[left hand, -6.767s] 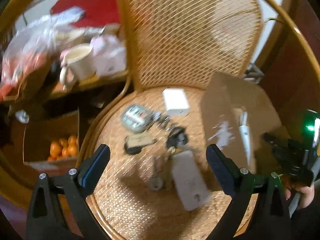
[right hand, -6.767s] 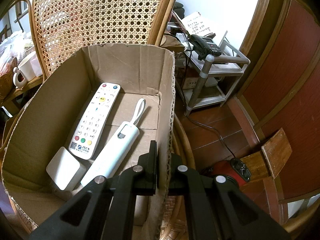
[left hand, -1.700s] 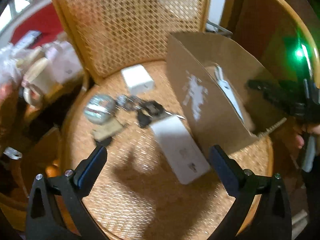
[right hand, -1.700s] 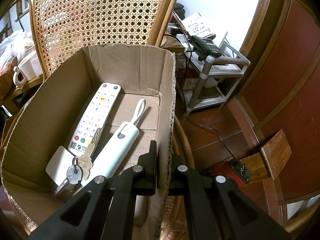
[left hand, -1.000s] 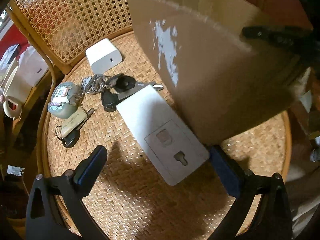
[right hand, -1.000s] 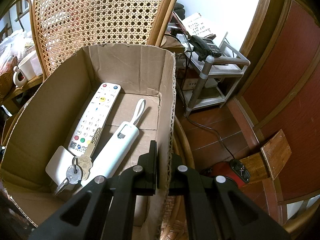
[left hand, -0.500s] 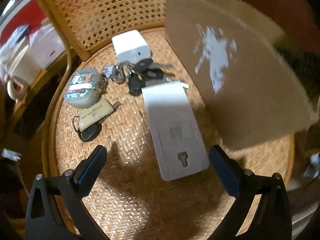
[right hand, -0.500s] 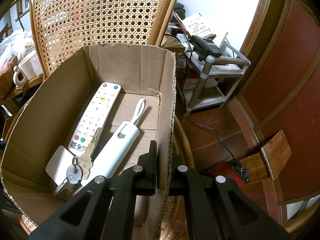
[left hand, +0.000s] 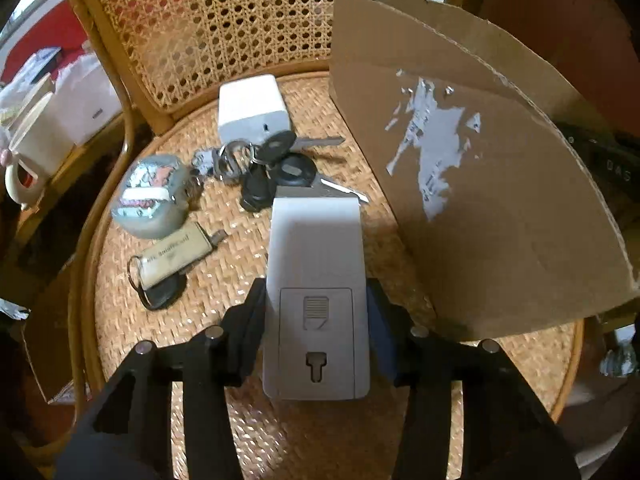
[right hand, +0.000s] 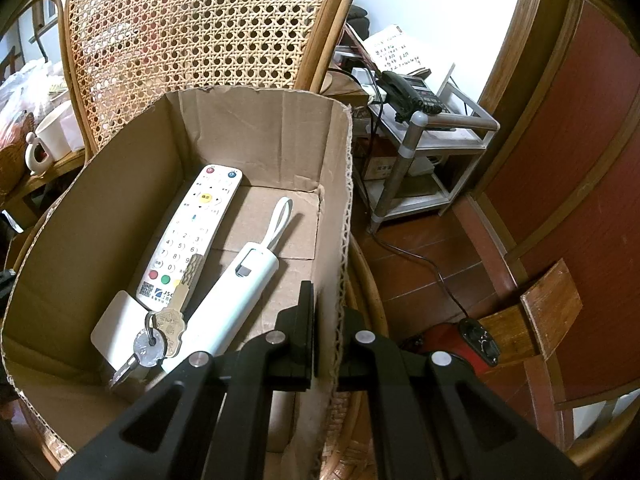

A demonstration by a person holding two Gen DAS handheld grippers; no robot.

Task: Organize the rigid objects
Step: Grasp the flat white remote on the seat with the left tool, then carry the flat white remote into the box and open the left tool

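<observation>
My left gripper is shut on a flat white remote-like device lying back-side up on the woven chair seat. Beyond it lie a bunch of black keys, a white box, a greenish round case and a beige key tag. My right gripper is shut on the right wall of the cardboard box. Inside the box are a white TV remote, a long white device, a white card and a brass key.
The cardboard box stands on the right of the seat, close to the held device. The cane chair back rises behind. A cream mug sits on a side table to the left. A metal stand with a telephone is right of the chair.
My left gripper has dropped towards the seat and closed on the white device; it was open half a second ago. The right gripper and the box have not moved.
</observation>
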